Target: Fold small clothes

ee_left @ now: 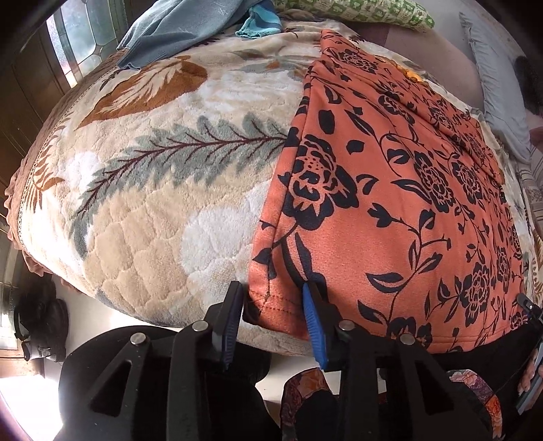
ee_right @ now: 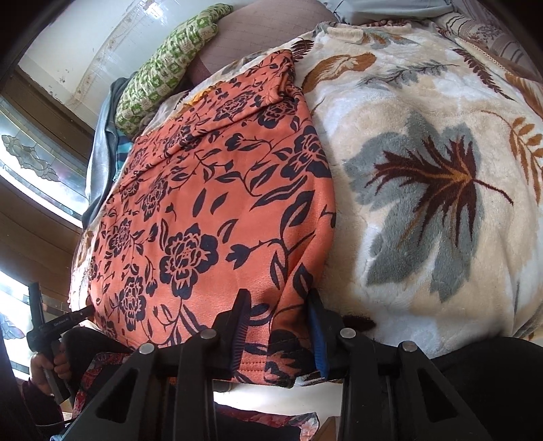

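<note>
The orange floral garment point(ee_left: 390, 190) lay flat on the leaf-patterned blanket point(ee_left: 163, 190), no fold made yet. The left gripper point(ee_left: 275, 298) pinched its near-left hem corner; the right gripper point(ee_right: 280, 305) pinched the near-right one. One garment, two grippers; blue clothes point(ee_left: 176, 30) waited beyond, their number unclear.

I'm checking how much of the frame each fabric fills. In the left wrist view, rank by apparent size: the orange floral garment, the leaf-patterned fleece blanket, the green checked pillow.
1. Leaf-patterned fleece blanket, though roughly level with the garment.
2. Orange floral garment.
3. Green checked pillow, farthest away and partly cropped.
</note>
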